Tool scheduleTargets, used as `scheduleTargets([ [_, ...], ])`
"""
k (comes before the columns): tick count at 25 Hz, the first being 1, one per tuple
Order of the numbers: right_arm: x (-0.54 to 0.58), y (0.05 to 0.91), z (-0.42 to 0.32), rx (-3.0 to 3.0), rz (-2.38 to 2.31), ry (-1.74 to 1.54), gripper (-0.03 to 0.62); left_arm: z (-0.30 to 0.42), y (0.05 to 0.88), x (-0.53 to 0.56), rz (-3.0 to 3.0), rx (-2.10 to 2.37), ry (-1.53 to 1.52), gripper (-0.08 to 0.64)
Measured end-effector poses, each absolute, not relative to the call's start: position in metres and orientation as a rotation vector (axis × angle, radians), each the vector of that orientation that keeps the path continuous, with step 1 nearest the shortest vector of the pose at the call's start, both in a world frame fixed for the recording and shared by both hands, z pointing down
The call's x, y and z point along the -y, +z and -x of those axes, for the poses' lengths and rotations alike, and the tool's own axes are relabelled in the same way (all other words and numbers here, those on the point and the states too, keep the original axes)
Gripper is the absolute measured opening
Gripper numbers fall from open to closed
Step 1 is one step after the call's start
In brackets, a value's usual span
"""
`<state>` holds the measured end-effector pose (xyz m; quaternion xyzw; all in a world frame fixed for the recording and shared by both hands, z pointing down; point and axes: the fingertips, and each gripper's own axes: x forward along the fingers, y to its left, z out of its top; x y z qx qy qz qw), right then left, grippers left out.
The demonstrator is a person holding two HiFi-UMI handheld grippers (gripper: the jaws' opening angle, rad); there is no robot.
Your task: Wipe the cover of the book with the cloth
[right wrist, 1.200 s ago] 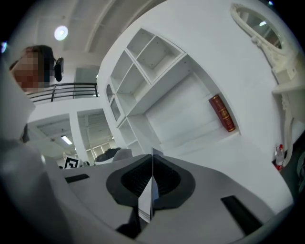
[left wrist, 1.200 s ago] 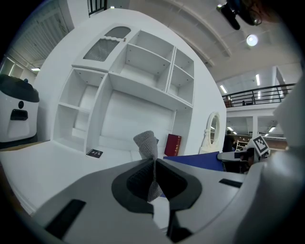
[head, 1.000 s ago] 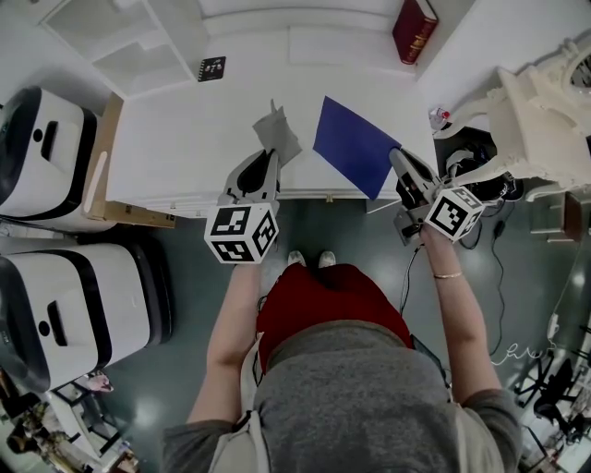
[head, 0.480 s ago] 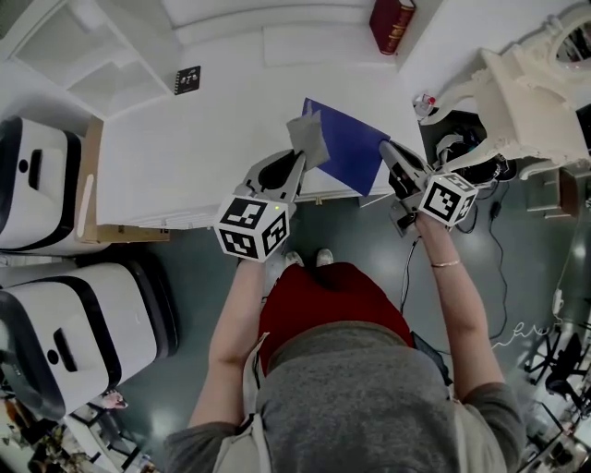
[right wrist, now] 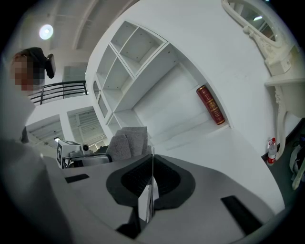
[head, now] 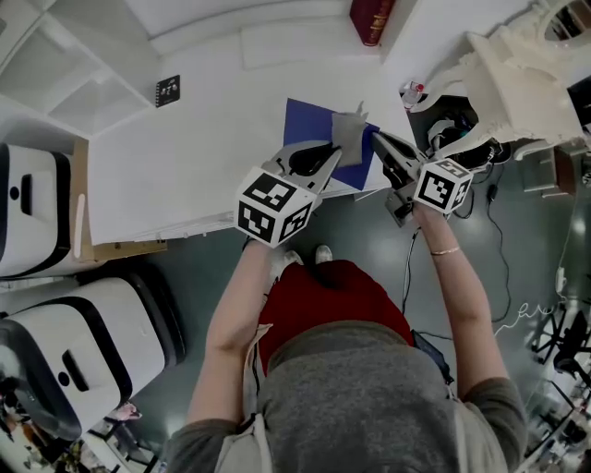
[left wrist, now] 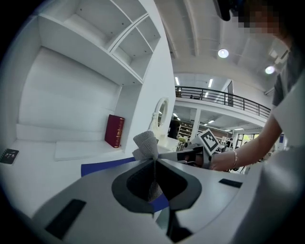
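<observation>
— What has the left claw got?

— The grey cloth. The two halves are pressed together on it, and a rumpled bunch of it stands up above the tips.

— And where is the cloth in relation to the blue book?

— From the head view, it sits over the book's right-hand part, close to the tip of the other claw. Whether it actually touches the cover, I cannot tell.

— Where does the book lie?

— Flat on the white tabletop, set askew at the front edge, with its near corner hidden behind the left claw.

— The right claw?

— Pressed together too. Its own view shows a thin sheet edge-on between the two halves, and the head view puts its tip right at the book's right edge, so it is pinching the book there.

— Anything else up there?

— A red book stands upright at the back, against the white wall. A small black marker card lies on the tabletop well to the left, apart from everything.
</observation>
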<state>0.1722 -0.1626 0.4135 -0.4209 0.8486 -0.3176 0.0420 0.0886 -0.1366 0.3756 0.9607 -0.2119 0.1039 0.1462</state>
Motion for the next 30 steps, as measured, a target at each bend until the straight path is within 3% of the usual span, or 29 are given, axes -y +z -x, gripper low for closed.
scheduleTargets([
  [10,0.172,0.417,-0.178,-2.604,1.288,-0.967,0.029,-0.108,0.400,0.160,-2.786,0.549,0.455,0.025],
  [30,0.186,0.428,-0.180,-2.553,1.299,-1.013,0.030,-0.010,0.480,0.243,-2.523,0.966,0.625,0.025],
])
